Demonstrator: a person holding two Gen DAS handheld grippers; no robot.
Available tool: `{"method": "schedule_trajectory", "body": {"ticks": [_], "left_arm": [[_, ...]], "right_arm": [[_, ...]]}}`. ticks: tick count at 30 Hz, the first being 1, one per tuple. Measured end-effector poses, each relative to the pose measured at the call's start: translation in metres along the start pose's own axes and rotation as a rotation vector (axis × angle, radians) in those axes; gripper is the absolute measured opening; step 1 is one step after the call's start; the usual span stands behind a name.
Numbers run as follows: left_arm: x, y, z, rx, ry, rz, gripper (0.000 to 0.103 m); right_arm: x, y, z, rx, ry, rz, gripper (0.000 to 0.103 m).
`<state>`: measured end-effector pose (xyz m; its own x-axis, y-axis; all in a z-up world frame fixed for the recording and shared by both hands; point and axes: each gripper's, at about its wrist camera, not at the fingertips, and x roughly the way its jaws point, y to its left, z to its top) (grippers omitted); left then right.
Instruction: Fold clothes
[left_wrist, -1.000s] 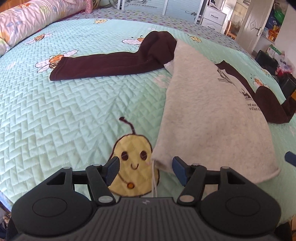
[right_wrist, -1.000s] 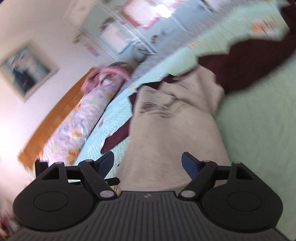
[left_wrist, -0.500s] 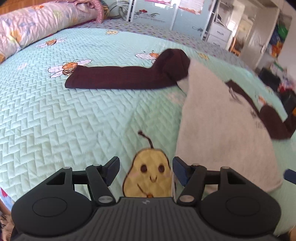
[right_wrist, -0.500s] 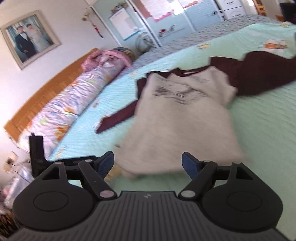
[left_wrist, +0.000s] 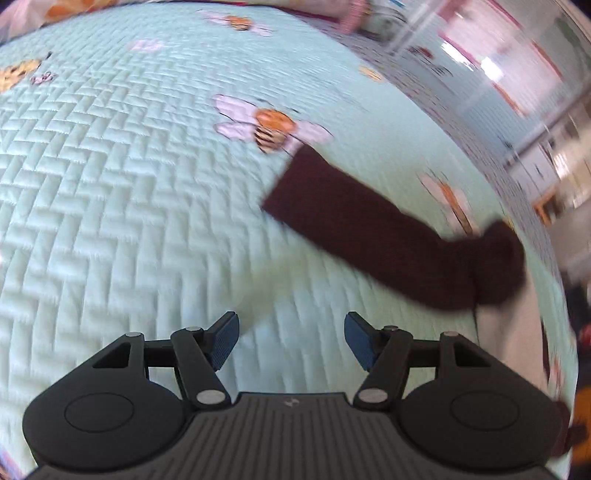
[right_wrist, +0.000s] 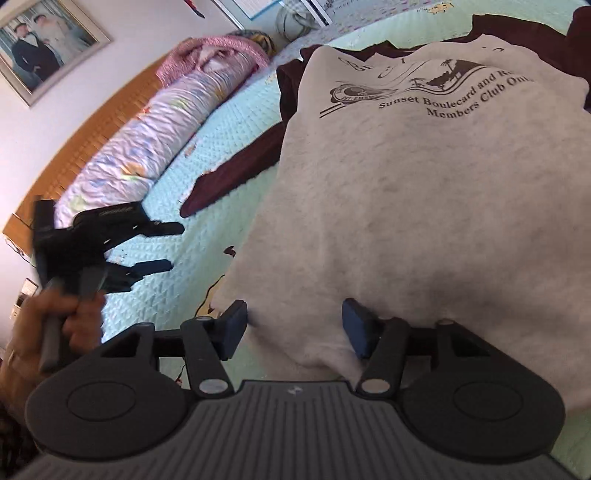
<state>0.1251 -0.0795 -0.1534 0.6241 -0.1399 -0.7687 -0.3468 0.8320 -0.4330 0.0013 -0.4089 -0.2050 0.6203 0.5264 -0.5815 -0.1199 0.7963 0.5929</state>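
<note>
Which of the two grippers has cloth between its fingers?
The right gripper: the grey sweatshirt's hem lies between its closing jaws. The left gripper has only quilt.

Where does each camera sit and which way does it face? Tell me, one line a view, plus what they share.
Left wrist: on the left hand-held gripper, facing down over the quilt at the brown sleeve; its own open fingers show, nothing between them.
Right wrist: on the right hand-held gripper, facing up the grey sweatshirt; its jaws have just been closing, with the hem between them; the left hand shows at left.
Shared: sleeve, quilt.
</note>
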Motion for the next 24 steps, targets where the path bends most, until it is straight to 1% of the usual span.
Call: {"method": "schedule_trajectory", "body": {"ticks": [2, 4, 6, 8, 9, 10, 12, 14, 16, 21, 24], "left_arm": [[0.009, -0.001, 0.013, -0.020, -0.009, 0.004, 0.066], [0.014, -0.009, 0.021, -0.016, -0.011, -0.006, 0.066], [0.018, -0.019, 0.023, 0.011, -0.015, -0.018, 0.066], [0.022, -0.034, 0.022, 0.072, -0.010, -0.032, 0.066], [0.025, -0.043, 0.021, 0.112, -0.004, -0.036, 0.066], [0.031, -0.054, 0.019, 0.173, 0.011, -0.031, 0.066], [0.046, -0.080, 0.010, 0.335, 0.050, 0.002, 0.066], [0.057, -0.102, -0.001, 0.481, 0.038, 0.071, 0.068], [0.062, -0.116, -0.010, 0.592, 0.013, 0.104, 0.069], [0.060, -0.122, -0.026, 0.788, -0.071, 0.118, 0.069], [0.066, -0.121, -0.027, 0.873, -0.101, 0.112, 0.070]], "right_arm": [[0.000, 0.001, 0.001, 0.003, 0.005, -0.005, 0.059], [0.001, 0.004, 0.004, 0.001, 0.015, -0.023, 0.060], [0.001, 0.009, 0.004, -0.018, 0.026, -0.040, 0.063], [0.001, 0.013, 0.004, -0.035, 0.033, -0.044, 0.068], [0.003, 0.013, 0.005, -0.041, 0.036, -0.043, 0.072], [0.005, 0.014, 0.004, -0.048, 0.039, -0.043, 0.075], [0.005, 0.018, 0.003, -0.071, 0.049, -0.051, 0.077], [0.006, 0.021, 0.004, -0.096, 0.058, -0.060, 0.079], [0.005, 0.021, 0.005, -0.103, 0.064, -0.059, 0.079], [0.002, 0.017, 0.007, -0.080, 0.070, -0.040, 0.079], [0.001, 0.017, 0.007, -0.068, 0.071, -0.033, 0.079]]}}
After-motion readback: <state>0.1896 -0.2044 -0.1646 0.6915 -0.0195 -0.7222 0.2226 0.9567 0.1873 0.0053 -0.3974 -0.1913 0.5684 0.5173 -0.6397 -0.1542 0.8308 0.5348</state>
